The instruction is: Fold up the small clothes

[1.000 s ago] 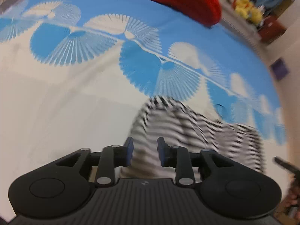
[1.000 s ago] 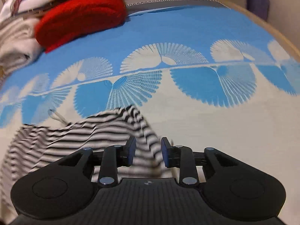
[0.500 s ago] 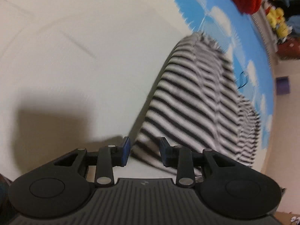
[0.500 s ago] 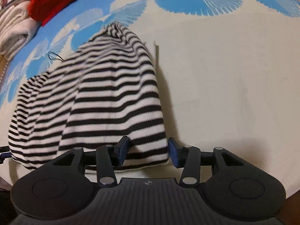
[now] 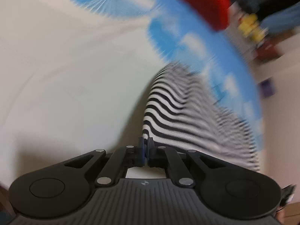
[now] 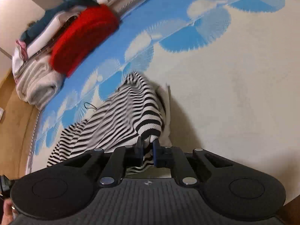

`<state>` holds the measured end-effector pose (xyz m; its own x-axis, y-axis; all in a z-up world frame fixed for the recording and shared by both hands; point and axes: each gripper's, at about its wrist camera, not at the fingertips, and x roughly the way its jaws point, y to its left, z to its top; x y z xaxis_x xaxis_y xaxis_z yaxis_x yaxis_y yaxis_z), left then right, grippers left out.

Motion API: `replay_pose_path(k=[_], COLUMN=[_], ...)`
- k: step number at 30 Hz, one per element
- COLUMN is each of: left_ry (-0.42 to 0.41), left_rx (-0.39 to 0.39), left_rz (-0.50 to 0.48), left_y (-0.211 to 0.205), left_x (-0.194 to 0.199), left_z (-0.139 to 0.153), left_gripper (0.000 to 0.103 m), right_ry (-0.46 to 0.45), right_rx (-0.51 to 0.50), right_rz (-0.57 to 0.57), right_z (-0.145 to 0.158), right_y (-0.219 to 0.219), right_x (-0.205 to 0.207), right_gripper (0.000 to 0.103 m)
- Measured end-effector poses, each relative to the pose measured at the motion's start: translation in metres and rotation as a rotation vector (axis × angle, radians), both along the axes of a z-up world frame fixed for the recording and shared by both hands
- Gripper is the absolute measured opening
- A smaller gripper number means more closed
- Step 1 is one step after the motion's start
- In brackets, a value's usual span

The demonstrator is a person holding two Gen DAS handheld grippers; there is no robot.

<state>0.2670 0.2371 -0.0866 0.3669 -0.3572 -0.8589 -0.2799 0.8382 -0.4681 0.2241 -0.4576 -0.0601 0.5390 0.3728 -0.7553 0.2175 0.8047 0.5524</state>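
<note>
- The striped garment [image 6: 120, 116] lies on a bed cover [image 6: 234, 78] that is cream at the near side and blue with white fan shapes at the far side.
- The right tool [image 6: 148, 146] has just been closing, and its jaws now pinch the near right corner of the garment, with the cloth bunched between them.
- The left tool [image 5: 145, 146] has just been closing too; its jaws are pressed almost together on the near left corner of the garment [image 5: 187, 116].
- A red knit [image 6: 84, 37] lies far left on the bed, beside folded pale cloth [image 6: 35, 82].
</note>
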Motion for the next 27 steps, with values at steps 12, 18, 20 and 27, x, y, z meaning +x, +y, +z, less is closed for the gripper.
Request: replay_pose_path(k=[12, 18, 20, 27], left_ry=[-0.183, -0.211, -0.191, -0.177], left_rx=[0.196, 0.162, 0.166, 0.318], left_rz=[-0.131, -0.325, -0.359, -0.351], left_y=[-0.050, -0.114, -0.129, -0.165], left_x=[0.011, 0.032, 0.041, 0.104], left_z=[0.033, 0.029, 0.020, -0.018], left_gripper=[0.005, 0.006, 0.006, 0.006], right_ry=[0.113, 0.184, 0.238, 0.242], right_rx=[-0.283, -0.295, -0.285, -0.267], right_rz=[0.122, 0.165, 0.142, 0.091], right_z=[-0.015, -0.031, -0.040, -0.041], right_y=[0.031, 0.038, 0.037, 0.032], right_x=[0.015, 0.029, 0.033, 0.034], right_gripper=[0.030, 0.031, 0.028, 0.010])
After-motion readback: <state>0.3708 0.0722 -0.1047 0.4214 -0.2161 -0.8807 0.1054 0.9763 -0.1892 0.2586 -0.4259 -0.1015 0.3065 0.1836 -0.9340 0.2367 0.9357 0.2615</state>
